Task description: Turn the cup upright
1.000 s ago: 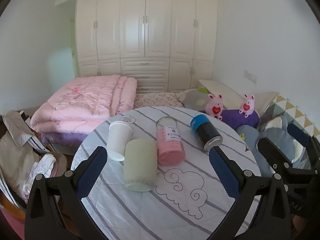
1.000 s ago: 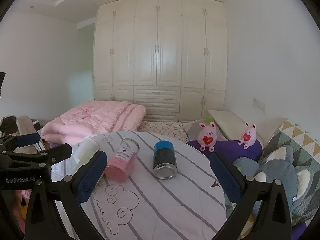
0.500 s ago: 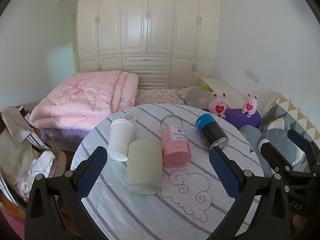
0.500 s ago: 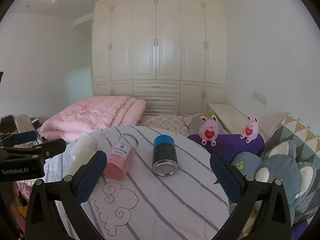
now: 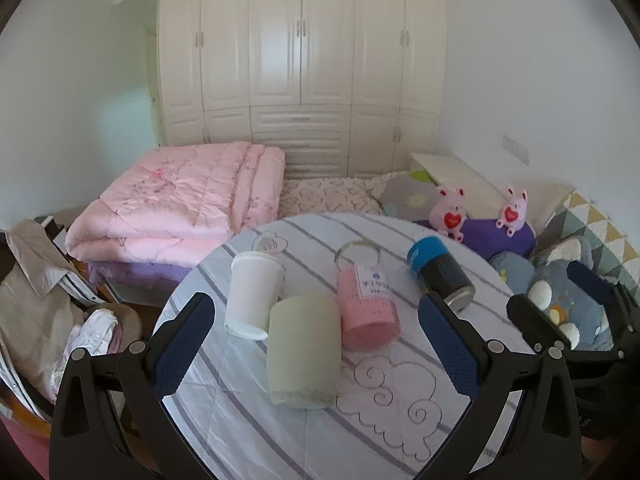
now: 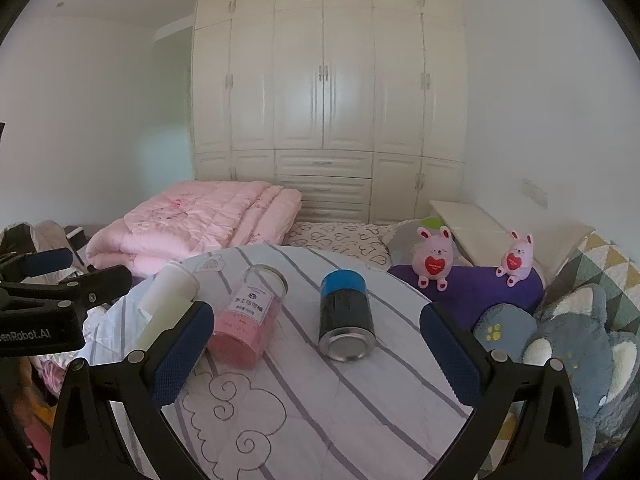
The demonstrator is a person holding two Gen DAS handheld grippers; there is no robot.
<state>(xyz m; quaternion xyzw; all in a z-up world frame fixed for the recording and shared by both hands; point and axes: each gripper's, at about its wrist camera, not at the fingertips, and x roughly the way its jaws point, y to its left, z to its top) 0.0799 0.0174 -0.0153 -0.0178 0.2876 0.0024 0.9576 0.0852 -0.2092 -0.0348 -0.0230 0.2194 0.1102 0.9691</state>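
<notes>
Several containers lie on their sides on a round striped table: a white cup, a pale green cup, a pink jar and a black can with a blue lid. My left gripper is open and empty, above the table's near side, with the green cup between its fingers in view. My right gripper is open and empty, facing the black can and pink jar. The green cup and white cup show at the left of the right wrist view.
A folded pink quilt lies on a bed behind the table. Two pink plush rabbits sit on a purple cushion at the right, with grey cushions beside. Clothes pile at the left. A white wardrobe fills the back wall.
Both grippers have moved slightly, so the table and containers sit a little lower and closer in view. The containers have not moved.
</notes>
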